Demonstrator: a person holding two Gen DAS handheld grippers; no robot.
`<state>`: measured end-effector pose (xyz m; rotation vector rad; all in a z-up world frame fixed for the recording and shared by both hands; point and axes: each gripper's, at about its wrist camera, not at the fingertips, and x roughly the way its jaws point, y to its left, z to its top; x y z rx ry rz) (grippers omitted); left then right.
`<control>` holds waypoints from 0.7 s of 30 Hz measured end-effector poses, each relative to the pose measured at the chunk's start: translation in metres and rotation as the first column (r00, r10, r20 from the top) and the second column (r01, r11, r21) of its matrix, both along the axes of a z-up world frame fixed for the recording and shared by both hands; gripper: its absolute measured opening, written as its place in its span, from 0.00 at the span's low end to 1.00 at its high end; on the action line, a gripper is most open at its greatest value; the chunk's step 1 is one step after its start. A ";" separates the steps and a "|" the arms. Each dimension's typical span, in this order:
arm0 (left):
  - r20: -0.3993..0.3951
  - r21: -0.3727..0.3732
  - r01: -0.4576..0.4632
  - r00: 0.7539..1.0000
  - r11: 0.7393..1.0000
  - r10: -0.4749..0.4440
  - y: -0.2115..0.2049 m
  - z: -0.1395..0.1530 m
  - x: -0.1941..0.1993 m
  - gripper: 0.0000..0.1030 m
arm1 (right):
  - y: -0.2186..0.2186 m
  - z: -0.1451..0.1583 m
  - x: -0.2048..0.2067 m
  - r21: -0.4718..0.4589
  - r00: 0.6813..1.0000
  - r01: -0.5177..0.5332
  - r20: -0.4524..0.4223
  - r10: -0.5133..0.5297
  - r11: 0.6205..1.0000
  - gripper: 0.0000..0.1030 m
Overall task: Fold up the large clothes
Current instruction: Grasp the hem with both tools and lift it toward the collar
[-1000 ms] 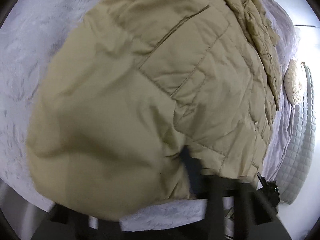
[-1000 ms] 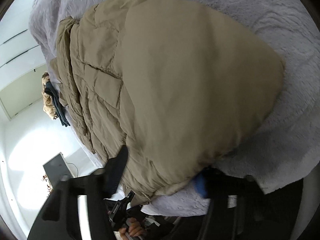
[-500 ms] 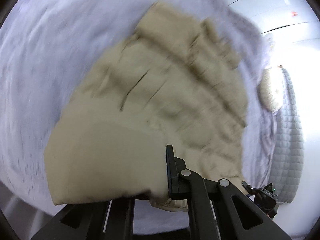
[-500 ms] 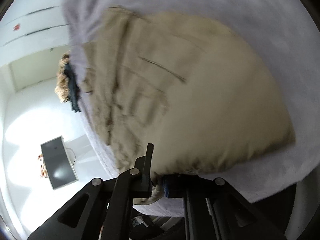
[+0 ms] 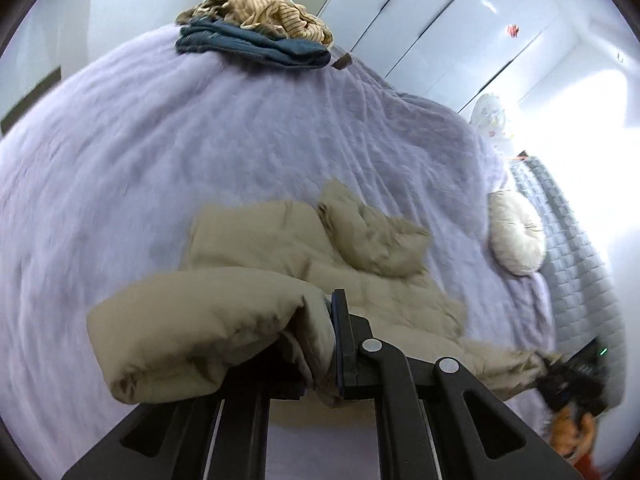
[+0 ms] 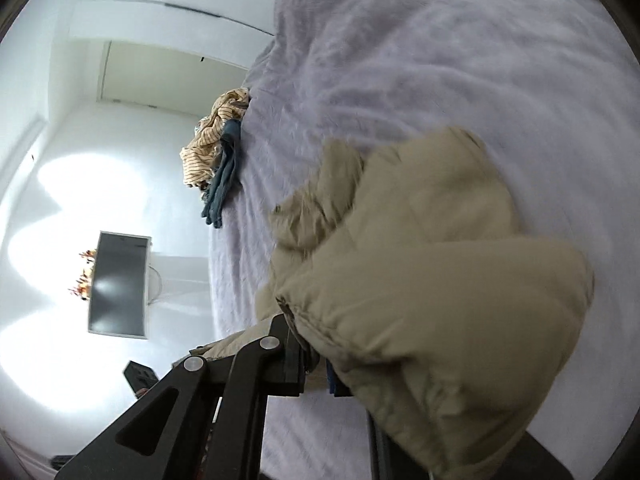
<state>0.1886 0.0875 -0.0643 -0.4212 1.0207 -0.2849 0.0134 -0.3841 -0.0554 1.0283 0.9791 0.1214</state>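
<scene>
A tan padded jacket [image 5: 256, 248] lies bunched on the lilac bedspread [image 5: 160, 152], its near edge lifted off the bed. My left gripper [image 5: 320, 344] is shut on a bulging fold of that edge, which droops to the left of the fingers. In the right wrist view the same jacket [image 6: 432, 280] hangs in a thick lump, and my right gripper [image 6: 316, 356] is shut on its hem. The other gripper [image 5: 576, 376] shows at the lower right of the left wrist view, with a hand below it.
A pile of striped and blue clothes [image 5: 256, 28] sits at the far edge of the bed. A round cream cushion [image 5: 516, 236] and a quilted grey headboard [image 5: 576, 248] lie to the right. White wardrobe doors [image 5: 460, 28] stand behind. A dark screen [image 6: 120, 284] hangs on the wall.
Both grippers have closed on the jacket's near edge and risen with it, pulling it up off the bed. The flat jacket is now bunched, and far more bedspread and room shows.
</scene>
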 end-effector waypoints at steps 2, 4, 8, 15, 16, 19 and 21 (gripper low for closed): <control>-0.020 0.024 -0.006 1.000 1.000 0.007 -0.002 -0.016 0.031 0.11 | -0.001 -0.009 0.030 -0.032 1.000 -0.022 -0.011 0.022 0.999 0.08; -0.045 0.033 -0.013 0.999 0.999 0.014 -0.003 -0.037 0.050 0.11 | -0.001 -0.025 0.066 -0.073 0.998 -0.050 -0.031 0.048 0.996 0.08; -0.109 0.092 -0.016 0.994 0.996 0.026 -0.013 -0.078 0.088 0.11 | -0.002 -0.058 0.102 -0.123 0.996 -0.069 -0.068 0.061 0.990 0.08; -0.153 0.157 -0.001 0.988 0.988 0.025 -0.029 -0.128 0.113 0.11 | -0.004 -0.121 0.147 -0.147 0.987 -0.065 -0.153 0.043 0.987 0.08; -0.157 0.161 -0.001 0.987 0.987 0.026 -0.030 -0.131 0.115 0.11 | -0.004 -0.127 0.150 -0.148 0.986 -0.070 -0.158 0.046 0.986 0.08; -0.157 0.177 0.019 0.988 0.984 0.010 -0.033 -0.131 0.117 0.13 | -0.003 -0.135 0.156 -0.156 0.984 -0.077 -0.170 0.050 0.985 0.08; -0.141 0.173 0.042 0.990 0.984 -0.018 -0.034 -0.128 0.117 0.33 | -0.002 -0.134 0.157 -0.166 0.983 -0.085 -0.174 0.055 0.983 0.09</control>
